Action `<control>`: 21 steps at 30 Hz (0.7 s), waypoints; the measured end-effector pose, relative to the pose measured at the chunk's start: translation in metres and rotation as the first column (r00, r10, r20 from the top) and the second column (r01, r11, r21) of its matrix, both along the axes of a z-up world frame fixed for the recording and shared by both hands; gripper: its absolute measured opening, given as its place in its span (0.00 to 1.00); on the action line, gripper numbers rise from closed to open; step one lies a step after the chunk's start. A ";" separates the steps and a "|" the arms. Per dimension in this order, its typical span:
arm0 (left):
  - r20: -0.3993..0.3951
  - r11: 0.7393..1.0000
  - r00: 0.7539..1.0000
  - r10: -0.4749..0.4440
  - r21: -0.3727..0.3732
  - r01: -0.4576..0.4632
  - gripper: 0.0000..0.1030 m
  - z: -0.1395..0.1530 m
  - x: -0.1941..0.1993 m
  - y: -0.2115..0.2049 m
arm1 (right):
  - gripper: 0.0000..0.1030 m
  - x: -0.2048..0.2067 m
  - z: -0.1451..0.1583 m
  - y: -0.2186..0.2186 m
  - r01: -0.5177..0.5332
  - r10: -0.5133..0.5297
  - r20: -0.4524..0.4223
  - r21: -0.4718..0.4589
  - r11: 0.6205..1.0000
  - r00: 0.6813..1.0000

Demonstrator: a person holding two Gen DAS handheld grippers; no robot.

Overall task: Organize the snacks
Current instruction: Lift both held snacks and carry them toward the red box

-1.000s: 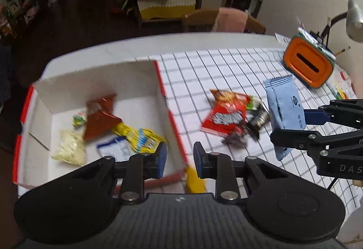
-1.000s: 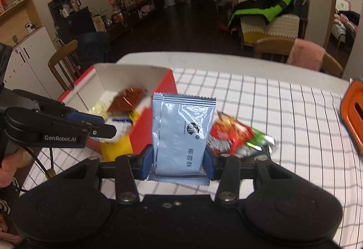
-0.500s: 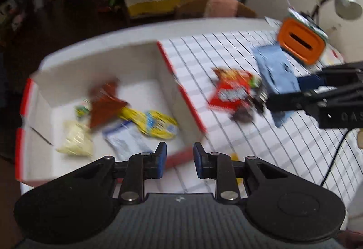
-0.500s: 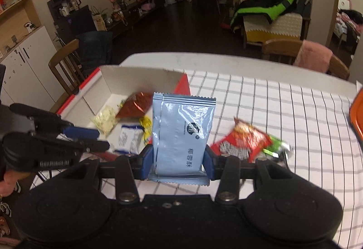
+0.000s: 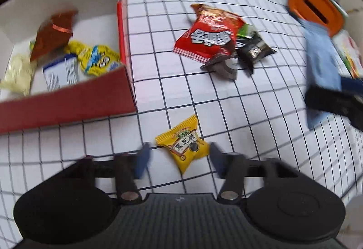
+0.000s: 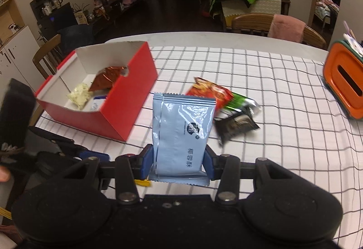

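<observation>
My left gripper (image 5: 179,157) is open, its fingers on either side of a small yellow snack packet (image 5: 182,147) lying on the checked tablecloth. My right gripper (image 6: 179,164) is shut on a light blue packet (image 6: 182,133), held upright above the table; it also shows in the left wrist view (image 5: 322,67). The red box (image 5: 68,104) with white inside holds several snacks: a brown packet (image 5: 53,33), a yellow one (image 5: 97,59), a white-blue one (image 5: 60,72). A red packet (image 5: 208,36) and dark packets (image 5: 254,49) lie in a pile on the cloth.
An orange container (image 6: 342,81) stands at the table's right side, also in the left wrist view (image 5: 315,8). Wooden chairs (image 6: 256,23) stand behind the table's far edge. The red box (image 6: 127,99) sits left of the snack pile (image 6: 213,93).
My left gripper has dropped down toward the table and opened around the yellow packet. My right gripper has stayed shut on the blue packet and drawn back a little.
</observation>
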State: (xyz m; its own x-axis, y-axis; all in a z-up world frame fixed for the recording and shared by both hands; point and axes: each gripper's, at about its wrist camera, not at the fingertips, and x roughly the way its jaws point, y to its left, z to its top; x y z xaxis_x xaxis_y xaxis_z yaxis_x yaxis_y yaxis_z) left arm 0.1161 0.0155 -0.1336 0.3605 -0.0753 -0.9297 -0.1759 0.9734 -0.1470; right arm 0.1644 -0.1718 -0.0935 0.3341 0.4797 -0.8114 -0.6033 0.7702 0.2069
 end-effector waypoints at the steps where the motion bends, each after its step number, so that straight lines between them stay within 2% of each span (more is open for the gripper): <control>1: -0.005 1.000 1.000 0.028 -0.001 -0.028 0.67 -0.003 0.002 -0.002 | 0.42 0.001 -0.002 -0.004 0.000 0.000 -0.003 -0.001 1.000 1.000; 7: -0.050 0.987 0.986 0.160 0.043 -0.158 0.67 -0.020 0.015 -0.007 | 0.42 0.006 -0.011 -0.024 -0.006 0.006 -0.021 0.000 1.000 1.000; 12: -0.060 0.977 0.979 0.195 0.093 -0.189 0.66 -0.027 0.019 -0.015 | 0.42 0.009 -0.015 -0.034 -0.015 0.015 -0.024 0.005 1.000 1.000; 16: -0.085 0.973 0.973 0.214 0.108 -0.204 0.52 -0.033 0.021 -0.016 | 0.42 0.011 -0.017 -0.037 -0.019 0.020 -0.024 0.010 1.000 1.000; 18: -0.087 0.972 0.972 0.220 0.108 -0.210 0.42 -0.034 0.020 -0.016 | 0.42 0.012 -0.017 -0.039 -0.020 0.021 -0.026 0.012 1.000 0.999; 21: -0.078 0.973 0.975 0.210 0.109 -0.201 0.36 -0.033 0.019 -0.017 | 0.42 0.012 -0.018 -0.039 -0.021 0.021 -0.024 0.011 1.000 0.999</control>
